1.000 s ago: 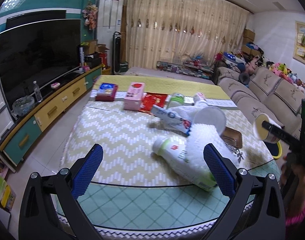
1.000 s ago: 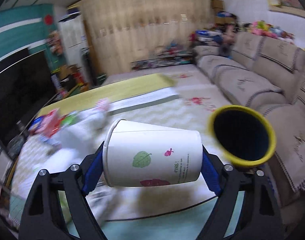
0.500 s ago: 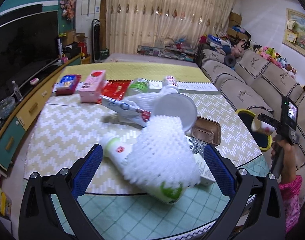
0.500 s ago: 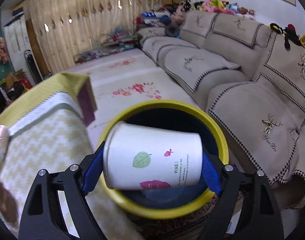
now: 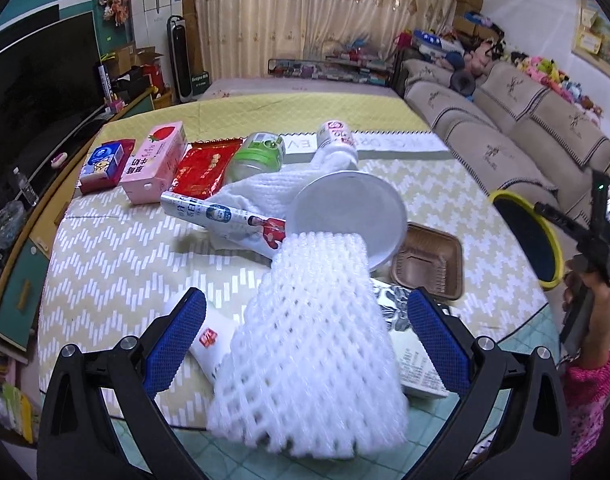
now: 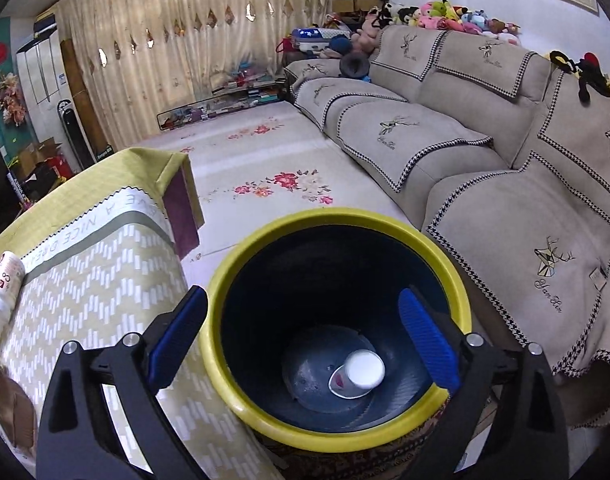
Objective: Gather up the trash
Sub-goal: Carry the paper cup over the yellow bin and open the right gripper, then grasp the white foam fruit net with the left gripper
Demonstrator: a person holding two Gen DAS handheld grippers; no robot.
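Above the yellow-rimmed bin, which stands on the floor between the worktop and the sofa, the right tongs are held with their jaws spread wide, having just been opening, and nothing is seen between the blue pads. At the bottom of the dark bin the paper cup is seen lying on its side, its white base turned upward, apart from both pads. Over the near edge of the worktop the left tongs are likewise held open, with a white foam net sleeve lying between the pads but pressed by neither. Under that sleeve a white bottle is partly hidden, and a flat carton is seen just beside the right pad. Farther back, a white bowl is tipped on edge against a brown plastic tray; a printed tube, a white cloth, a green can, a red packet, a pink carton and a small blue and red box are spread behind it. At the right edge of the left view, a hand with a pink sleeve is seen gripping the other tool beside the bin.
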